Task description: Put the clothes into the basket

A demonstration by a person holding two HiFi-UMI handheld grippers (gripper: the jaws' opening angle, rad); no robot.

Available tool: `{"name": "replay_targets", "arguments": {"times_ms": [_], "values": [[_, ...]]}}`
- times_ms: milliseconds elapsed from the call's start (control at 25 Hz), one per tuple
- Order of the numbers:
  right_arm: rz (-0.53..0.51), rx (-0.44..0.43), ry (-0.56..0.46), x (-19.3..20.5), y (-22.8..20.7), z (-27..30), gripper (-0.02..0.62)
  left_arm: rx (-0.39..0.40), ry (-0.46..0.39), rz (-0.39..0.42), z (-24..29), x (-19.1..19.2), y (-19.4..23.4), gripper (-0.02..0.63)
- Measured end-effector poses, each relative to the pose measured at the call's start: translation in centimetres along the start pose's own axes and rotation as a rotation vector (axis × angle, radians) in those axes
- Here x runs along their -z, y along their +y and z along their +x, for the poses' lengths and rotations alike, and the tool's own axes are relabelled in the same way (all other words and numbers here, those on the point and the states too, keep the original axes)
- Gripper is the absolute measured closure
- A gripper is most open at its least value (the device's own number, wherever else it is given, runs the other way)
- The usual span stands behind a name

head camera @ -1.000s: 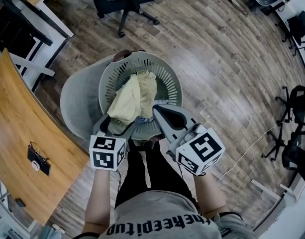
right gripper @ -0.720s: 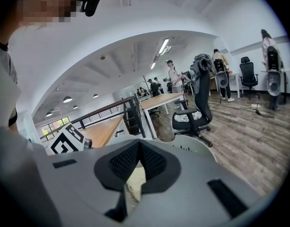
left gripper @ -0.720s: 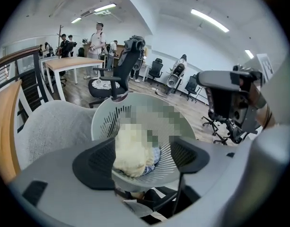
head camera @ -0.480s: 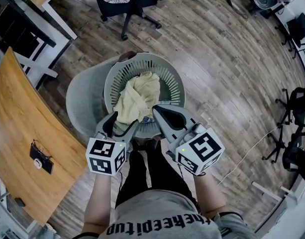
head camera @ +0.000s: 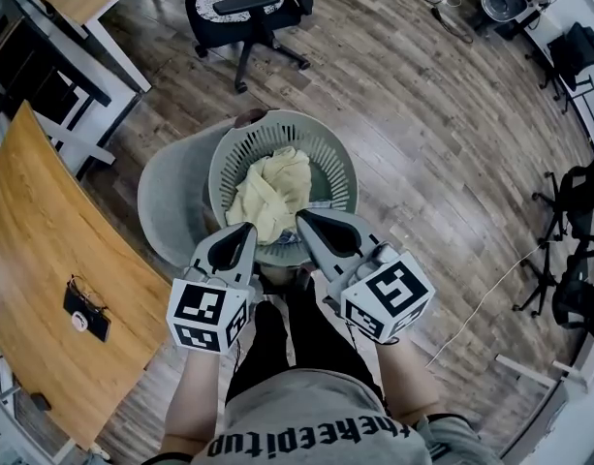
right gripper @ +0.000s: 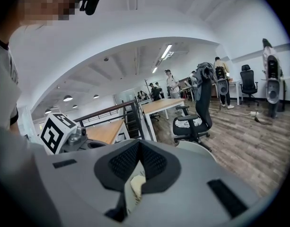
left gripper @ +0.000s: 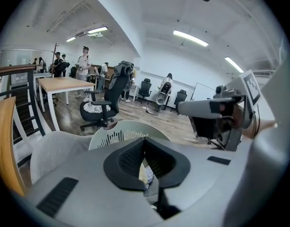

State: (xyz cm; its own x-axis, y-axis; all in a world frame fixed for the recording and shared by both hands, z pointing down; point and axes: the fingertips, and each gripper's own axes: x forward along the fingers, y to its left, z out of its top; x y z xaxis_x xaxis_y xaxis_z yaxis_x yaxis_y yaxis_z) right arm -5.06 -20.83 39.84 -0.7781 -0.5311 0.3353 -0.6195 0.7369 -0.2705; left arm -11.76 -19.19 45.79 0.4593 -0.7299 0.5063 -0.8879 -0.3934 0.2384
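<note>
Two grippers hang over the near edge of the basket (head camera: 328,153) at the middle of the head view, and both are empty. The left gripper (head camera: 248,229) has just closed its jaws, and its own view shows the pads meeting with nothing between them. The right gripper (head camera: 300,215) has its jaws together as well, holding nothing; the pale scrap seen below its pads is cloth lying beyond them. The yellow clothes (head camera: 271,184) sit bunched inside the basket, heaped toward the lower side next to both sets of jaws, so the task looks done or nearly so. Judging from this, the main risk is the footing: the basket rests on a rounded grey seat (head camera: 166,206) at centre left, not on the floor, and a knock from either gripper on the near rim could rock or tip it and spill the load. The heap also rises close to the jaws, so a fold could catch on a tip and be dragged out over the rim.
</note>
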Motion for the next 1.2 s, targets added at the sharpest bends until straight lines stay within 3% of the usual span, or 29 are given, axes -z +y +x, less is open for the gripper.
{"name": "replay_targets", "arguments": {"times_ms": [560,1200], "values": [[-0.055,0.053,-0.061,-1.9,3.3,-2.8,0.588,0.136,-0.145,0.050,-3.6,-4.8,-3.7,0.592],[-0.104,0.114,-0.138,-3.7,7.1,-5.6,0.586,0.269,-0.276,0.175,-7.9,-8.2,-7.7,0.592]]}}
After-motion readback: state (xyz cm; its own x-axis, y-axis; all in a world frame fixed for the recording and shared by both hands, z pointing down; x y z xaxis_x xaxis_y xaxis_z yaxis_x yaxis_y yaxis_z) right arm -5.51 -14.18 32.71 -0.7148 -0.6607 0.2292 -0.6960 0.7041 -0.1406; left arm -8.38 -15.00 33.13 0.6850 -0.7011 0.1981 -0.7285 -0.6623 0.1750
